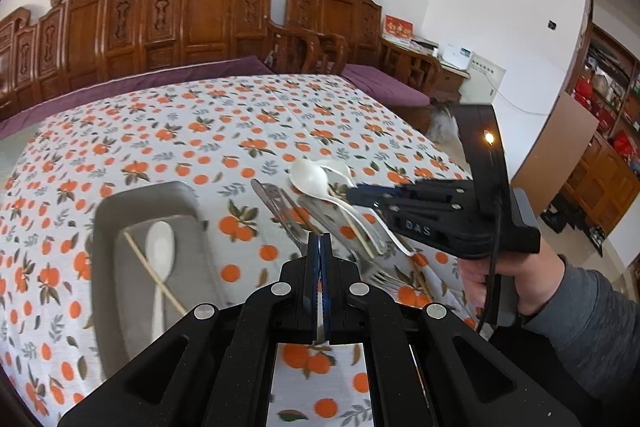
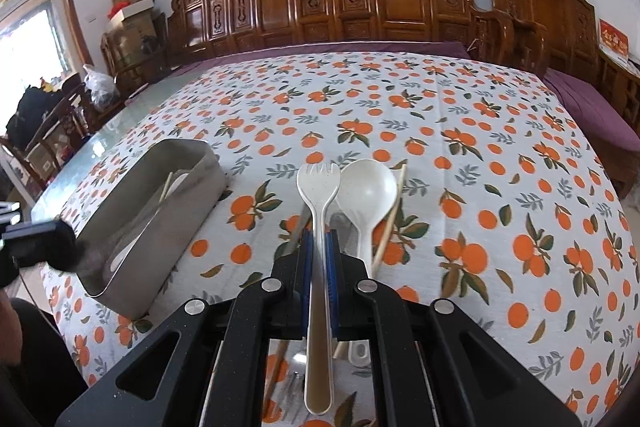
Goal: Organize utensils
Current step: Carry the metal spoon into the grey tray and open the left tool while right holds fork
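Right wrist view: my right gripper is clamped on the handle of a white spork, tines pointing away from me, the handle running back between the pads. The grey tray is my landmark. The spork hangs to the right of it, above the pile of loose utensils: a white spoon, a chopstick and some metal pieces I can only half see under the jaws. Inside the tray lie another white spoon and a chopstick, crossed.

My left gripper is closed with nothing between its fingers, hovering just right of the tray.

My grip is on the narrow handle, well back from the head, so I judge the spork could pivot or slip if I swing it towards the tray quickly. The tray wall is tall, so carrying it low could knock the tines on the rim. My two grippers are near each other there and could collide.
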The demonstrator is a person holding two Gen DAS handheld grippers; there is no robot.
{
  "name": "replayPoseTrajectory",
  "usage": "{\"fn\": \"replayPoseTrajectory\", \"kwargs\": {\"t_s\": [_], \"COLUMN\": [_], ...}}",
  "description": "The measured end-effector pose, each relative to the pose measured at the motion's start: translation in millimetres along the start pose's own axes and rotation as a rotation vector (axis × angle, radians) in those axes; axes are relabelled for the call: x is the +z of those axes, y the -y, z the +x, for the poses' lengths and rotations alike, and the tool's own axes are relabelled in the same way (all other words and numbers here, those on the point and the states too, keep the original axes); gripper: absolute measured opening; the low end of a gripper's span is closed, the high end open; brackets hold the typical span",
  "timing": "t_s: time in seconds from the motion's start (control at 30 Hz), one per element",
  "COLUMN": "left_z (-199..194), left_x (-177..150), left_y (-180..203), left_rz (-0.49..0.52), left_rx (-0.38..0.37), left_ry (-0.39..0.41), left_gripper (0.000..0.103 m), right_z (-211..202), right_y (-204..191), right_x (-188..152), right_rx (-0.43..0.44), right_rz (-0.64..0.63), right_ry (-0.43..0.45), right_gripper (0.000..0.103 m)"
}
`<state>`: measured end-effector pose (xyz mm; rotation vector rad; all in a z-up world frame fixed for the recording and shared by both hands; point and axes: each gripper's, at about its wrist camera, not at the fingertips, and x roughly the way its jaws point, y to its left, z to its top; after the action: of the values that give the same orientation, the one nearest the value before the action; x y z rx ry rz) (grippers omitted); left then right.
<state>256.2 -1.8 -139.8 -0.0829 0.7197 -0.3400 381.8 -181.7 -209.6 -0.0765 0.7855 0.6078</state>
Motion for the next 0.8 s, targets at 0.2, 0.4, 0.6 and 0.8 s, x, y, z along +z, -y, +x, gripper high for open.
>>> {"fn": "replayPoseTrajectory", "kwargs": {"t_s": [0.2,0.4,0.6,0.8], "left_z": [-14.7,-28.0,-21.1,-8.4], "left_x": [3.6,5.8,-1.9,-13.4], "left_y": [-22.5,-37.6,-64.5,-89.7], "left_rz": [-0.032,-0.045,-0.072,-0.101], "left_rx": [0.035,0.064,0.131,0.199], "left_ry": [0.03,0.054,0.017,-0.051], "left_gripper": [0.0,0.0,0.0,0.0], "right_z": [4.2,9.5,12.3,12.5], "right_y": [-4.5,-8.8,-16.9,-24.4], "right_x": [0.8,1.2,1.7,2.3], "right_rx": [0.006,0.01,0.02,0.035], "right_rz": [-0.003,-0.014,-0.029,-0.047], "right_ry": [-0.007,-0.015,-0.019,-0.016], "right_gripper": [0.008,0.008,0.008,0.008]}}
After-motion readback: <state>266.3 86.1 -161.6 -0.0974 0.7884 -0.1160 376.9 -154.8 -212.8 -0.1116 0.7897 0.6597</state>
